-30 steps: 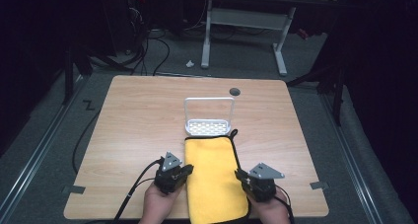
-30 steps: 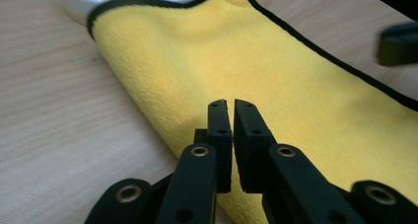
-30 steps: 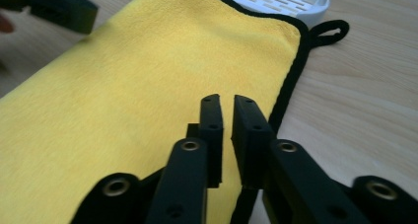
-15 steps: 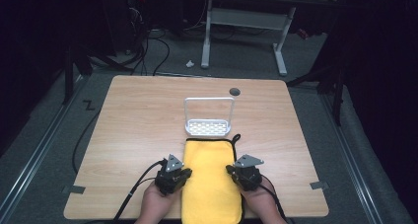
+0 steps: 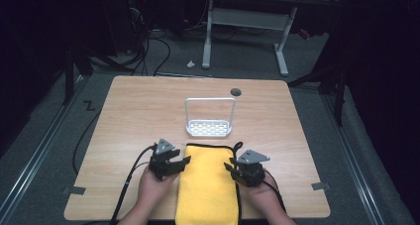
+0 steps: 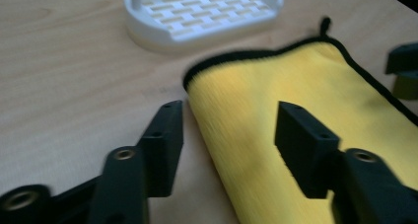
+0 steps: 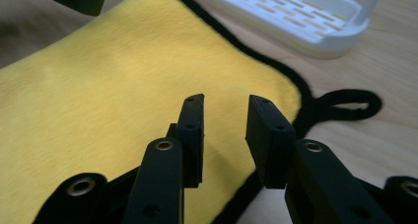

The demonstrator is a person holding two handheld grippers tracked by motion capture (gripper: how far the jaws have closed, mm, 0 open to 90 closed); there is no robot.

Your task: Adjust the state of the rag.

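Since both sets of fingers have just been opening, nothing pinched, I'm hovering beside the yellow towel (image 5: pixel 207 185) at bottom centre of the table (image 5: pixel 129 116); regrabbing could bunch it.

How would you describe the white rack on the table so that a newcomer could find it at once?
On the wooden table, look just beyond the far end of the yellow cloth. The white rack stands there: a slotted oval tray with a tall hoop handle, the only white thing on the table.
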